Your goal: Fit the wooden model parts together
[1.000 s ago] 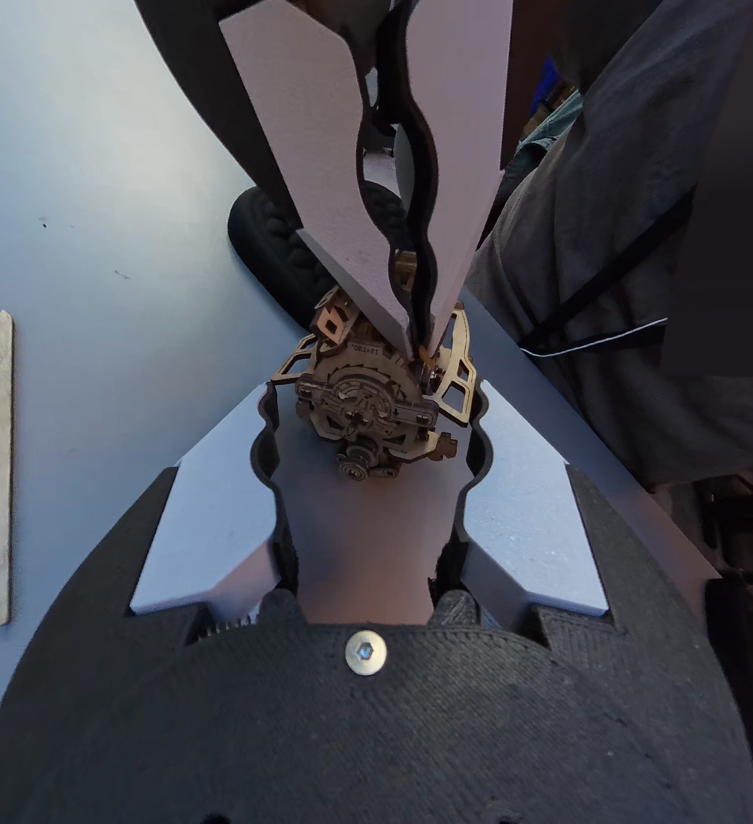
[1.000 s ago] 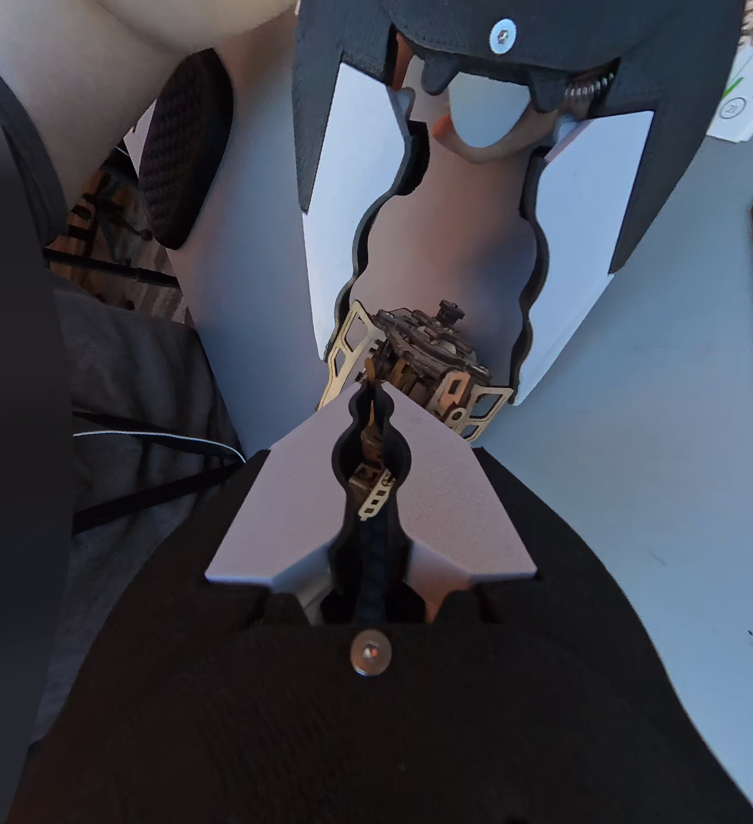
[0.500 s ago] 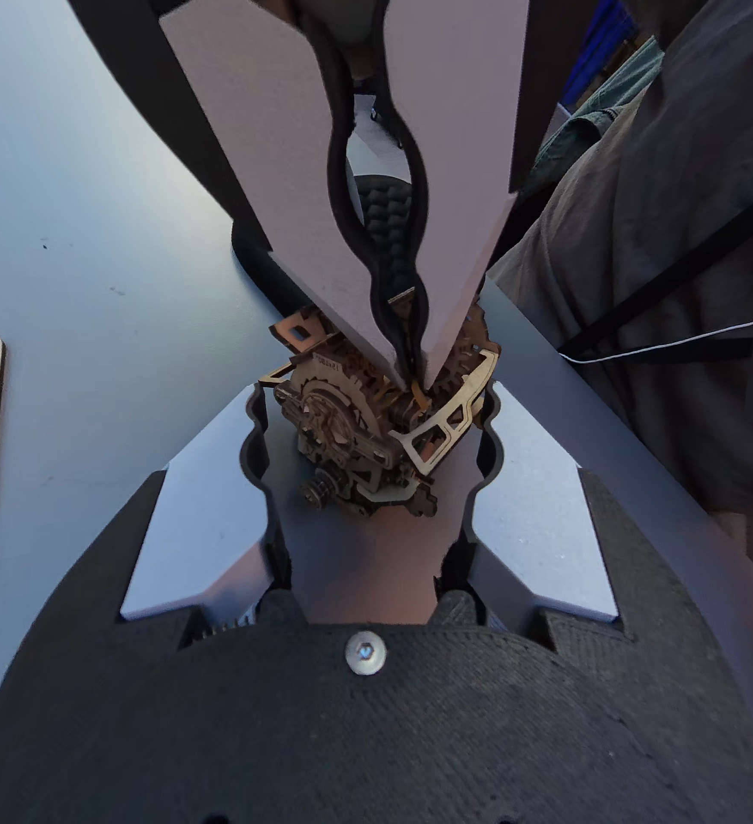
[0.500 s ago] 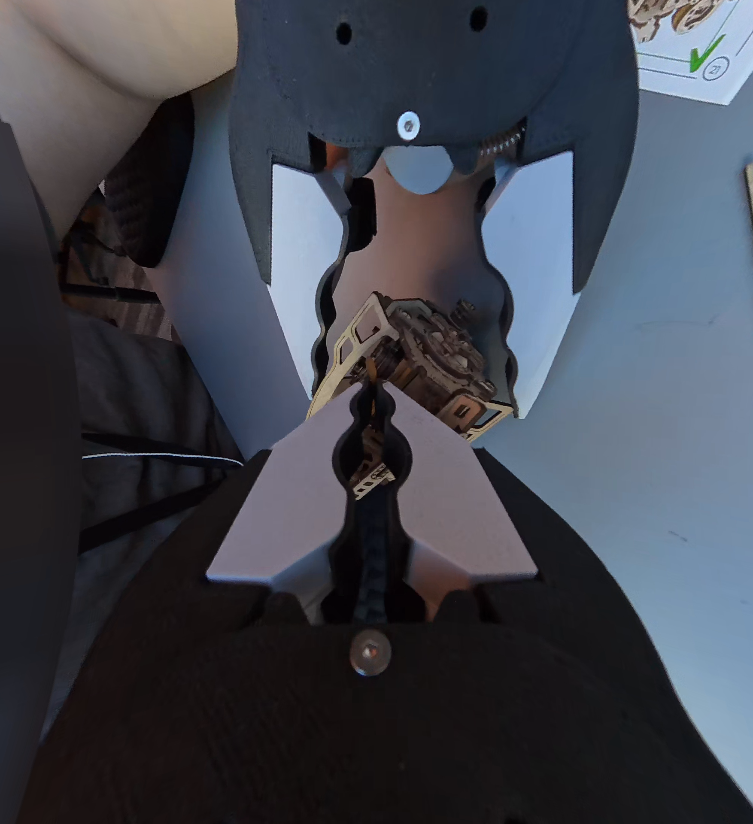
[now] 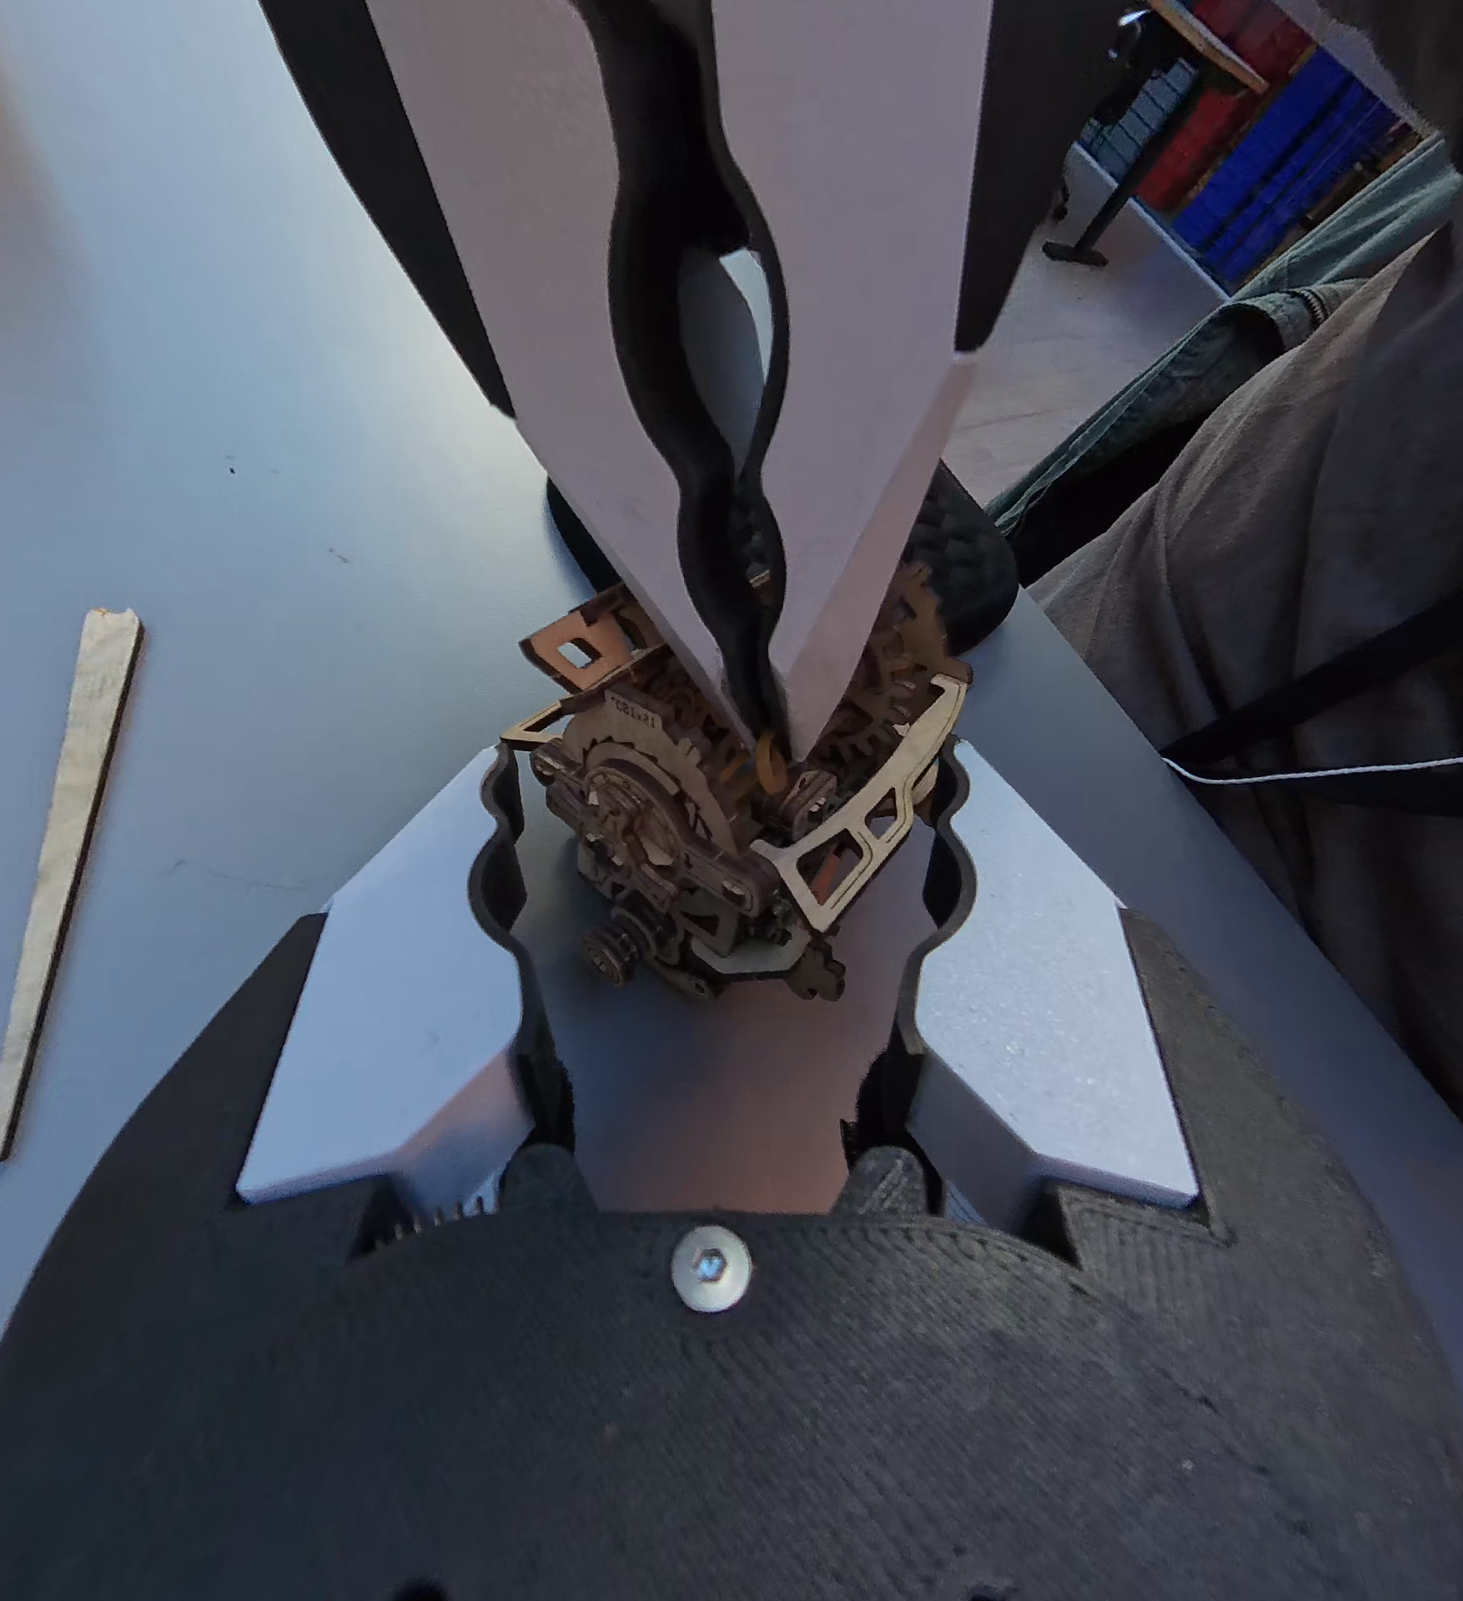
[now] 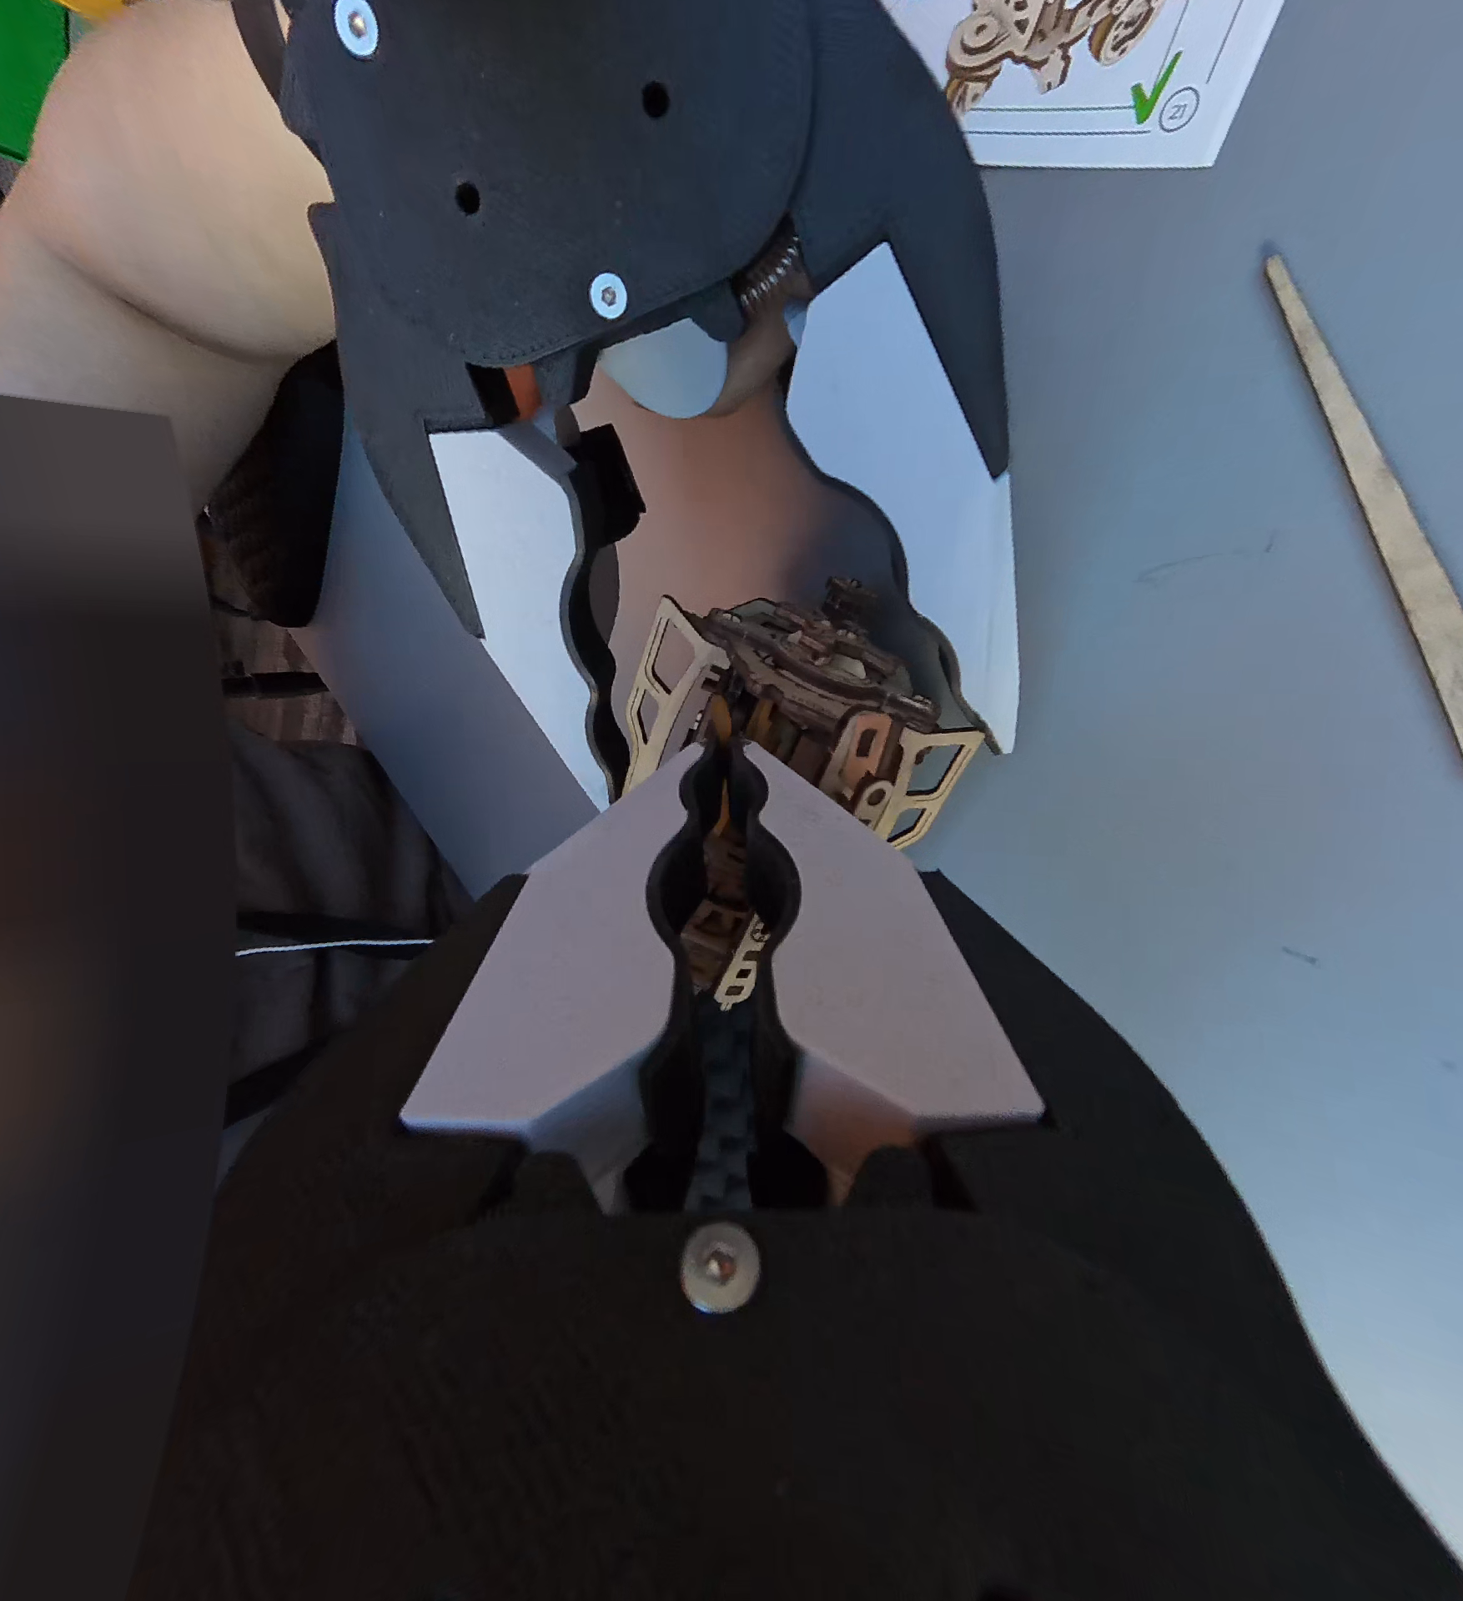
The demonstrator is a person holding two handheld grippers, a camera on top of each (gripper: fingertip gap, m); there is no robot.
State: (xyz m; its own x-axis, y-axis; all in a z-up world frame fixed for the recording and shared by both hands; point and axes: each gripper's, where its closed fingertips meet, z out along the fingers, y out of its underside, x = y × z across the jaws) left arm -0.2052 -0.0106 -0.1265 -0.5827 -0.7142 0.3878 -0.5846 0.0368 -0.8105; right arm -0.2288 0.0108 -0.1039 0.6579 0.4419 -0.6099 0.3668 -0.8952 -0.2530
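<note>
A brown wooden gear model (image 5: 676,832) with pale side frames stands on the grey table (image 5: 234,433) near its edge. My left gripper (image 5: 724,762) is open, and the model stands between its wide-apart pads (image 5: 498,832). The right wrist view shows the left gripper (image 6: 797,754) from the front, with a thin gap beside the model (image 6: 815,684). My right gripper (image 6: 715,754) comes from the opposite side and is shut on a thin yellow band (image 6: 721,723) at the top of the model. In the left wrist view the right gripper (image 5: 767,736) nips the band (image 5: 767,762).
A thin wooden strip (image 5: 61,875) lies on the table to the left of the left gripper; it also shows in the right wrist view (image 6: 1404,554). A white instruction sheet (image 6: 1083,78) lies beyond. A black round pad (image 5: 962,572) sits at the table edge. A person's dark clothing (image 5: 1317,693) is close by. My two grippers' fingertips are within a few centimetres of each other.
The left jaws opened a little wider and the model turned between them, its pale frame swinging toward the left camera. The right gripper stayed shut on the band at the model's top.
</note>
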